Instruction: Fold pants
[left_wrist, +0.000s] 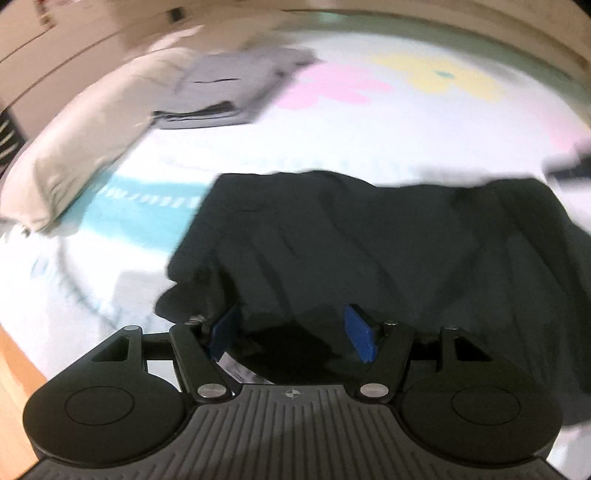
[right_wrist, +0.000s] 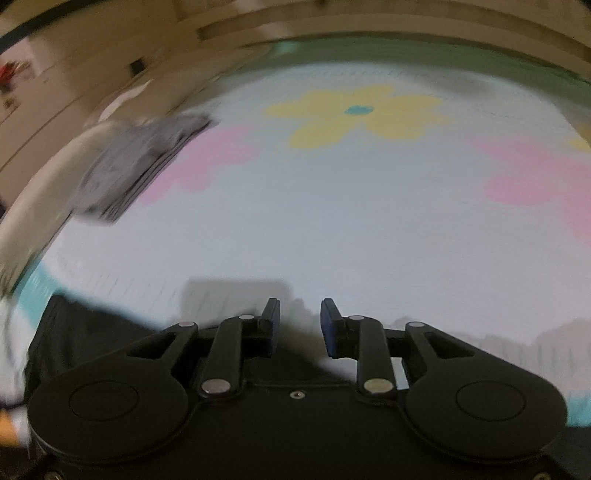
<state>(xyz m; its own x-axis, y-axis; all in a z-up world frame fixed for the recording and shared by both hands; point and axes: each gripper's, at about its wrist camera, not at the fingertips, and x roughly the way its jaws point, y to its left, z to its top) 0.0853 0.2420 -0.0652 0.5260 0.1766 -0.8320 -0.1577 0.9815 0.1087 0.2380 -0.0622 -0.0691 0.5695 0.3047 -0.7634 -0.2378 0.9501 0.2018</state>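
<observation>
Dark pants (left_wrist: 388, 251) lie spread and creased on a white bed cover (left_wrist: 332, 147) with a flower print. My left gripper (left_wrist: 291, 334) hovers at their near edge, jaws apart. Dark cloth with a white label lies between and under the blue pads (left_wrist: 360, 338); it overlaps the left one, while the right pad's face is bare. In the right wrist view my right gripper (right_wrist: 299, 326) stands open above the white cover with nothing between its fingers. A corner of the pants (right_wrist: 81, 332) shows at its lower left.
A stack of folded grey clothes (left_wrist: 221, 96) (right_wrist: 136, 162) sits at the far left of the bed beside a beige pillow (left_wrist: 85, 147). A wooden headboard (right_wrist: 369, 26) runs along the far side. An orange wooden surface (left_wrist: 14, 376) shows beyond the bed's near left edge.
</observation>
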